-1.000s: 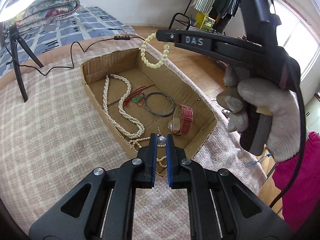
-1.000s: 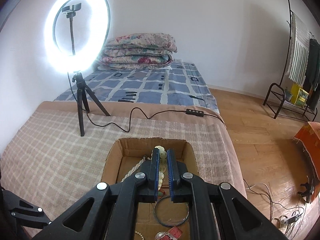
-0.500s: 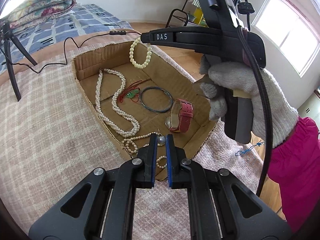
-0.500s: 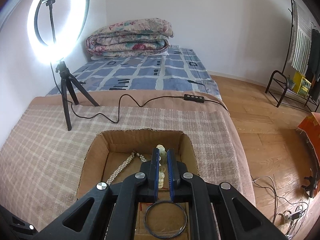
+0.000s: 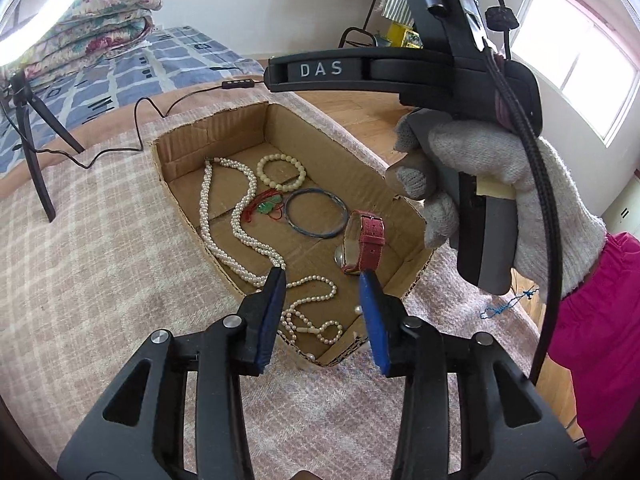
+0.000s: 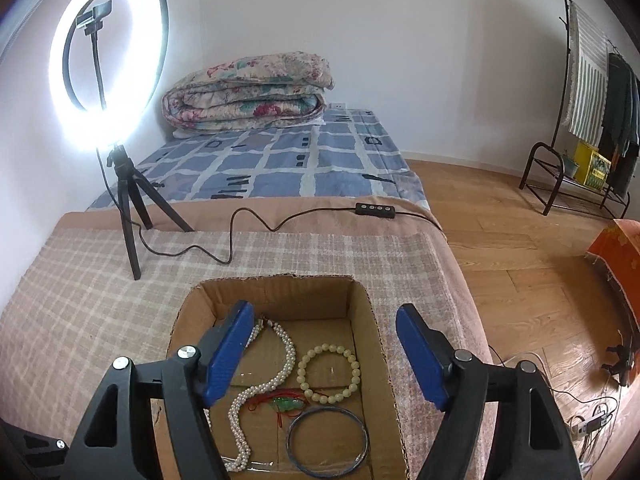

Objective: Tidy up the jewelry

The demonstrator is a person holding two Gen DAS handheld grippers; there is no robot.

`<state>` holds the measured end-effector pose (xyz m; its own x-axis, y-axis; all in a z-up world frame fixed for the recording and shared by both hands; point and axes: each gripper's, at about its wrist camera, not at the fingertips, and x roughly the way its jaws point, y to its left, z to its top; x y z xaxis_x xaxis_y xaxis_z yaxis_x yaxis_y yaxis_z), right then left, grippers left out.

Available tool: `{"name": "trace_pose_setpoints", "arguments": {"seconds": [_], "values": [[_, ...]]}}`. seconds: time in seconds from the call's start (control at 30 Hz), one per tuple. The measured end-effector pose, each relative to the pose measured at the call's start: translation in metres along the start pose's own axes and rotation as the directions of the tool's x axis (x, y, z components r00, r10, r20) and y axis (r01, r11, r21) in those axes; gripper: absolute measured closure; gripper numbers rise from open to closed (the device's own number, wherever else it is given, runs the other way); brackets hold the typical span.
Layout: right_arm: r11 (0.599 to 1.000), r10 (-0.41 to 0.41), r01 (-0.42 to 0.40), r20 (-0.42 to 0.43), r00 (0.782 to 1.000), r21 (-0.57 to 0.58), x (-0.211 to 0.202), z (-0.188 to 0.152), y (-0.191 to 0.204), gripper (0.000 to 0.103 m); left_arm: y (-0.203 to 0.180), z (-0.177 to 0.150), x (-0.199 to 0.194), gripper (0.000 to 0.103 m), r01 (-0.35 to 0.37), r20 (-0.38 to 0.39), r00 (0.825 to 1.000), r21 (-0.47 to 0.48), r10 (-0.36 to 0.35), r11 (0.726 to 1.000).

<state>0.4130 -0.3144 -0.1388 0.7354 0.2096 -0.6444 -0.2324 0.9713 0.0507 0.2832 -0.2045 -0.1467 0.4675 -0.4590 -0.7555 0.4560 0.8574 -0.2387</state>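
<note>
Cream bead bracelet is down: flat on the floor of the cardboard box at the far end, just right of the pearl necklace. My right claw has just been opening and now stands spread wide above it, nothing between the pads, nothing touching. So that drop-off step is done by my read

Left claw has also just been opening, part spread. It hangs over the near end of the box, above the thin pearl strand. Pads clear of it, not pinching anything

Rest of the box, seen from the left wrist: green pendant on red cord mid-box, dark bangle just right of it, red-strap watch near the right wall. Box sits on the checked blanket on the bed. Can't spot any jewelry lying outside the box in either view

Next call, as I judge it: lift right claw straight up and away so it doesn't drag the bracelet. Pieces are loosely grouped, pearls partly tangled at the near end. If anything more is needed it's tidying that thin strand with the left claw. That needs a low approach and a narrow pinch on one run of beads; risk is snagging the bigger necklace beside it
</note>
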Motion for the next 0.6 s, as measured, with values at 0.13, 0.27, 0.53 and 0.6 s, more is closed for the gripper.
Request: {"name": "trace_pose_setpoints", "arguments": {"seconds": [0.13,0.27,0.53,0.6], "values": [[1.0,-0.03,0.03,0.017,0.999,-0.005,-0.009,0.003,0.002,0.012,-0.001,0.0,-0.008,0.047,-0.011,0.015,1.0,0.005,0.011,1.0],[0.999,-0.047,0.047,0.034,0.998,-0.007,-0.021,0.006,0.006,0.003,-0.003,0.0,-0.02,0.045,-0.026,0.037,0.999,0.016,0.026,1.0],[0.998,-0.066,0.067,0.062,0.996,-0.015,-0.047,0.012,0.02,0.0,-0.001,-0.002,-0.048,0.045,-0.051,0.07,0.996,0.019,0.05,0.999],[0.997,-0.069,0.07,0.064,0.996,-0.017,-0.053,0.013,0.024,0.0,-0.001,-0.003,-0.056,0.045,-0.057,0.081,0.995,0.021,0.055,0.998]]}}
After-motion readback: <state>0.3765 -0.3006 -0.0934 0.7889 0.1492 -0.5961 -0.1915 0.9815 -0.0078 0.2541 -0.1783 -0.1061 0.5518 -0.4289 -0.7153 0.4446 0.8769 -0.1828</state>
